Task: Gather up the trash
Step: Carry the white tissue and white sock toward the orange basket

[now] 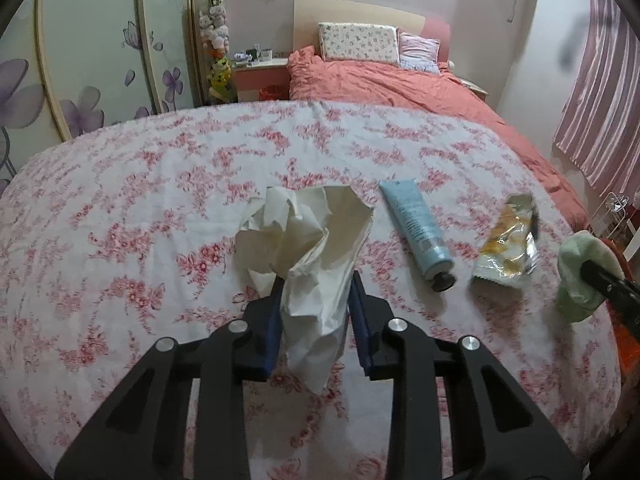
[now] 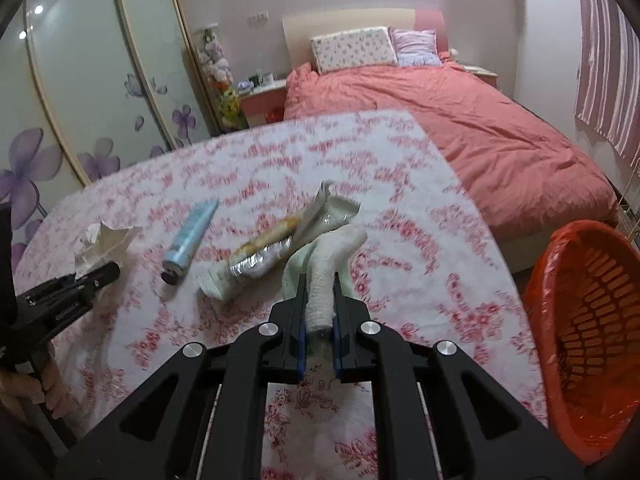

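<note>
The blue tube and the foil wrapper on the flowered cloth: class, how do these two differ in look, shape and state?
The blue tube is smooth and plump; the foil wrapper is crumpled and flattened. The tube is plain pale blue with a dark cap; the wrapper is shiny silver with yellow print. The tube looks closed by its cap; the wrapper looks torn open. Both lie loose on the flowered cloth, side by side, held by neither gripper.
</note>
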### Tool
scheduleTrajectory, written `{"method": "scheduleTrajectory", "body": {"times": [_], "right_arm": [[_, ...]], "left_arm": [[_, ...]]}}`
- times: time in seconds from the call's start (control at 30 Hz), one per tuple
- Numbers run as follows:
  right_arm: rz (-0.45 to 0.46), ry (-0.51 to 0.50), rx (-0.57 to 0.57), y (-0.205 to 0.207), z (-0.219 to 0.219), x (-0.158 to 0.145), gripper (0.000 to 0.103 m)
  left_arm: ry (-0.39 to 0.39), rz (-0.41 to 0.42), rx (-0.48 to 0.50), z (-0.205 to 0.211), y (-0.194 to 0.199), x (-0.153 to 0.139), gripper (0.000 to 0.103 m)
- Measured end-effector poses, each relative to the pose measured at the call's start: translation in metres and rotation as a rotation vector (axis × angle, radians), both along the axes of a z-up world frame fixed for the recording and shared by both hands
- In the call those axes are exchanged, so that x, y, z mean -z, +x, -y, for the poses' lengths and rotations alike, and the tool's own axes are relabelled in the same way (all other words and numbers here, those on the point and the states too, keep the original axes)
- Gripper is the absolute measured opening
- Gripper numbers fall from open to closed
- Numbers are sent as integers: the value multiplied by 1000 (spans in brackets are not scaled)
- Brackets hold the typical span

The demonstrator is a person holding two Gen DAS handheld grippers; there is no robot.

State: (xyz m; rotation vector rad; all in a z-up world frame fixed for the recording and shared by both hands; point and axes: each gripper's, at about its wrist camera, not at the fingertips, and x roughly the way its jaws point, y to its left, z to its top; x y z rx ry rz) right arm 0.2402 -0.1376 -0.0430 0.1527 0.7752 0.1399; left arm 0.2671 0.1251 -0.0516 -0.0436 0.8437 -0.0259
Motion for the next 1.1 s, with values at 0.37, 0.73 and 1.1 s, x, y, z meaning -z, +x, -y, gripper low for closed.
{"method": "scheduleTrajectory", "body": {"times": [0.37, 0.73, 1.1], "right_arm": [[147, 19, 41, -39, 28, -51, 10], [213, 11, 119, -65, 63, -69, 10], [241, 14, 176, -84, 91, -72, 10]], "left_arm": [[-16, 116, 98, 51, -35, -59, 30], [27, 187, 184, 111, -64, -92, 30], [57, 215, 270, 162, -80, -102, 31]]}}
